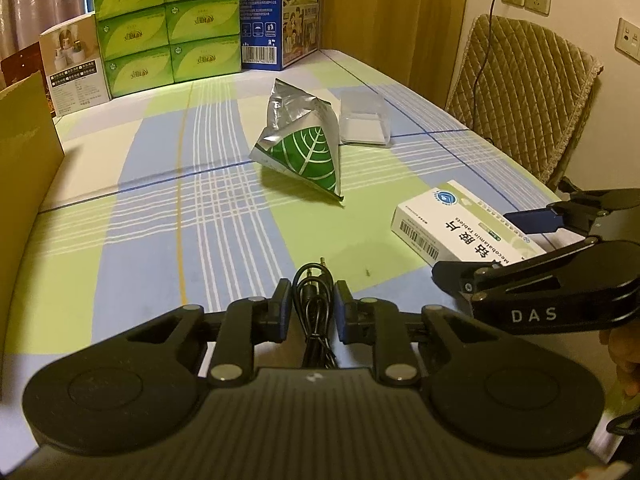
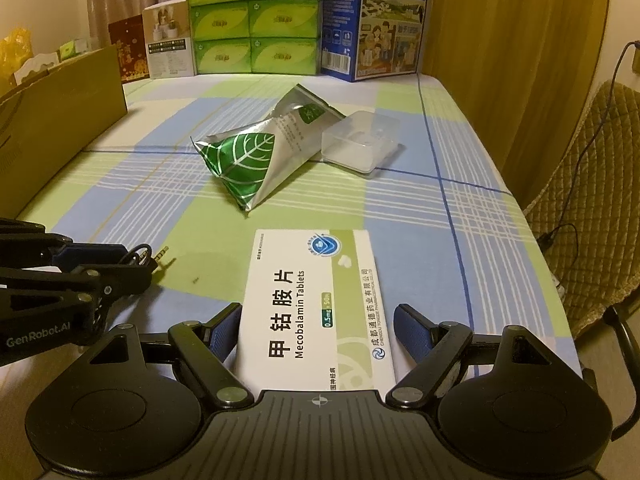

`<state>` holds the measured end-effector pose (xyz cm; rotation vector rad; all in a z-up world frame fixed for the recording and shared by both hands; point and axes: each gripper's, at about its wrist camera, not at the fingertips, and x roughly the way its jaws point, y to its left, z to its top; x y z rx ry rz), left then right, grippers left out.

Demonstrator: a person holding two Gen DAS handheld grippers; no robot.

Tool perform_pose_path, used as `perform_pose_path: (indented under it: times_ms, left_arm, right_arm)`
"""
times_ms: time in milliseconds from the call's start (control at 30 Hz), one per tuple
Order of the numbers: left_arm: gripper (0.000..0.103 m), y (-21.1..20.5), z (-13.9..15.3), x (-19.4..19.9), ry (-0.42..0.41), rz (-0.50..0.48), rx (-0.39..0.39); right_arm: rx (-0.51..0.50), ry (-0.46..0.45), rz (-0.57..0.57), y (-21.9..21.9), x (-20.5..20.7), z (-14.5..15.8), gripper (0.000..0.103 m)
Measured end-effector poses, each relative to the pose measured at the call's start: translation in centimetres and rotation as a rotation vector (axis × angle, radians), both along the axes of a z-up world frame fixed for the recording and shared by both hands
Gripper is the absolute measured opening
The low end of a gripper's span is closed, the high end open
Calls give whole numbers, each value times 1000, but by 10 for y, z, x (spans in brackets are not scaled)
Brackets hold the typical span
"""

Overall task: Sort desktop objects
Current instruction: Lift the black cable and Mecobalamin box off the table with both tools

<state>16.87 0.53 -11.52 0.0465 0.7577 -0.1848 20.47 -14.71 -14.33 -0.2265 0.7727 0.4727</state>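
A coiled black audio cable [image 1: 314, 312] lies at the near edge of the checked tablecloth, and my left gripper [image 1: 313, 286] is shut on it, both blue pads against the bundle. Its jack plug [image 2: 162, 258] sticks out past the fingers. To the right lies a white Mecobalamin tablet box [image 2: 316, 272]. My right gripper [image 2: 318, 308] straddles this box with its jaws wide; a gap shows by the right pad. A silver and green leaf pouch [image 1: 304, 148] and a clear plastic case [image 1: 364, 120] lie further back.
A tall cardboard box wall [image 1: 28, 140] lines the left side of the table. Green tissue packs [image 1: 168, 28] and a blue milk carton [image 1: 280, 12] stand along the back. A quilted chair [image 1: 520, 92] stands by the table's right edge.
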Motion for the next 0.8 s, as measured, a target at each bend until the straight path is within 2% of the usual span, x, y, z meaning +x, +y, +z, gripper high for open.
perform_pose_path:
  times_ms: [167,267,433,633,800]
  left_arm:
    - [18,0,1,0,-3,1,-6]
    - [18,0,1,0,0,1,-7]
    - [18,1,3,0,-3,1,-12]
    - [17,0,9,-1,-21,-1,-22]
    - [17,2,10,1,-16,6,-31]
  right_arm:
    - [2,17,-8,0,0,-1,79]
    - [10,21,-8,-1,-1,-1,69]
    - [20,32,-20,-1,-1,0,68]
    - [50,-13,-47,-5,-3,9,68]
    - [51,-9,-40,-3,-2,9,68]
